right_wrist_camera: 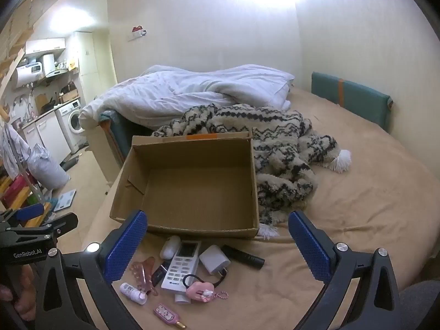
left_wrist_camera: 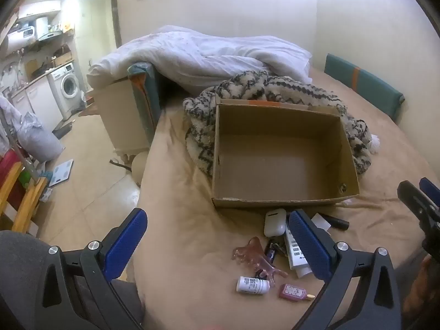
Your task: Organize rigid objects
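An empty cardboard box (left_wrist_camera: 283, 151) (right_wrist_camera: 192, 181) stands on the bed. In front of it lies a cluster of small items: a white earbud case (left_wrist_camera: 274, 222) (right_wrist_camera: 170, 249), a white remote (right_wrist_camera: 181, 266) (left_wrist_camera: 295, 250), a white charger plug (right_wrist_camera: 214, 259), a black tube (right_wrist_camera: 243, 257) (left_wrist_camera: 337, 221), a pink hair claw (left_wrist_camera: 254, 255) (right_wrist_camera: 144, 273), a small white bottle (left_wrist_camera: 251, 284) (right_wrist_camera: 133, 293), a pink flask (left_wrist_camera: 293, 292) (right_wrist_camera: 166, 315) and a pink charm (right_wrist_camera: 199, 291). My left gripper (left_wrist_camera: 217, 243) and right gripper (right_wrist_camera: 217, 243) hover open above them, holding nothing.
A patterned woolly blanket (right_wrist_camera: 277, 148) lies behind and right of the box, a white duvet (right_wrist_camera: 192, 93) beyond it. A teal cushion (right_wrist_camera: 350, 100) leans on the wall. The bed edge drops to a tiled floor (left_wrist_camera: 90, 170) at the left, with a washing machine (left_wrist_camera: 67, 86) further off.
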Tool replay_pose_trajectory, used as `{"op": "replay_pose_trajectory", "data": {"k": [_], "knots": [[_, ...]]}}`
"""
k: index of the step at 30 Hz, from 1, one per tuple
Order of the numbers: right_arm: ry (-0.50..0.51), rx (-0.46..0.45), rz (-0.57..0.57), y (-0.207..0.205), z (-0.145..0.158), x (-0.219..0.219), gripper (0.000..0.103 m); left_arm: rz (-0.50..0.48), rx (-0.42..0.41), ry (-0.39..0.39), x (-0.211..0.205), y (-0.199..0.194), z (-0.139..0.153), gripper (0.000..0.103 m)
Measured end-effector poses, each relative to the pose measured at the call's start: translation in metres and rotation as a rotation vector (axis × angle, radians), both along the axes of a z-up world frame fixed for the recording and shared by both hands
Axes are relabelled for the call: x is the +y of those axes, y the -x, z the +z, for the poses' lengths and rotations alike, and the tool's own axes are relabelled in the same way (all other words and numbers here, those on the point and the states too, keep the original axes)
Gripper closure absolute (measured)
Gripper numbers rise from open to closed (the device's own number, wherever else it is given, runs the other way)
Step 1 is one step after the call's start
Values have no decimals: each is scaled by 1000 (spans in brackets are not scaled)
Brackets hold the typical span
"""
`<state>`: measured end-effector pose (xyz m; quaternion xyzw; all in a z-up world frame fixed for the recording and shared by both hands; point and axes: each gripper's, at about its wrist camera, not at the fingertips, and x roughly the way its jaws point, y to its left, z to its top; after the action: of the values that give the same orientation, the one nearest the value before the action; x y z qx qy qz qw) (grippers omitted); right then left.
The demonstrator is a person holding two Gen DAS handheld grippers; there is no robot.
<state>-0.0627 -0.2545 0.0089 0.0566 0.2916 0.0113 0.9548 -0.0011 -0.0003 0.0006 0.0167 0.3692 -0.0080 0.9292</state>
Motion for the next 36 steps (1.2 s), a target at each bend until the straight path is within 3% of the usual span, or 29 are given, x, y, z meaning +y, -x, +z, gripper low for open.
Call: {"op": "replay_pose_trajectory", "data": {"k": [36], "knots": [[10, 3, 0, -1, -1, 2, 0, -1, 18, 18, 2, -1, 0, 0]]}}
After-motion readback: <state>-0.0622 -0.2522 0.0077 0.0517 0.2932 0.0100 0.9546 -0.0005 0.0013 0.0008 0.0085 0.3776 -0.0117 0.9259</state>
